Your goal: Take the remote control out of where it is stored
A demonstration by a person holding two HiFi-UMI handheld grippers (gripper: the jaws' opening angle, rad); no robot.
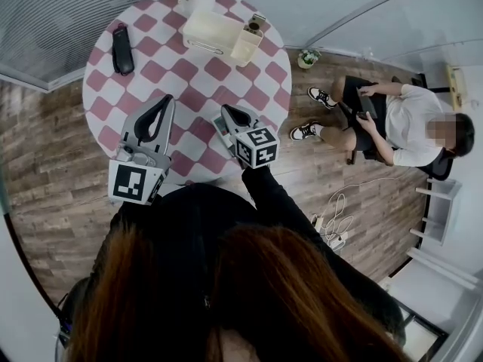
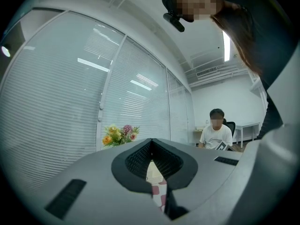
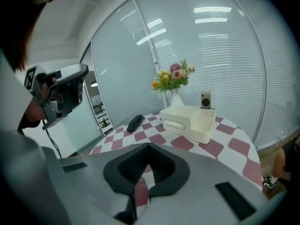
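From the head view, my left gripper [image 1: 167,100] and my right gripper [image 1: 225,110] both hang over the near side of the bench [image 1: 219,70]. Each has its jaws together at the tips and carries nothing. The remote [image 1: 121,49] lies flat on the checked cloth, well to the left of the white box [image 1: 205,30] and close to the bench's rim. I judge it is already out of storage. A small upright item [image 1: 253,29] stands in the box's right-hand end compartment, but I cannot tell what it is. If that is the real remote, going for the black one would be a mistake.

In the left gripper view, the jaws meet with only cloth showing below them. This gripper looks level, past the flowers [image 2: 119,134] that stand behind the box, so it sees neither the box nor the remote. Moving it blind could knock the vase.

In the right gripper view, the jaws are closed on nothing. The remote is left of the box, with bare cloth between them. If I come down on it with the jaws still together, they would push it, and so near the rim it could slide off the bench.
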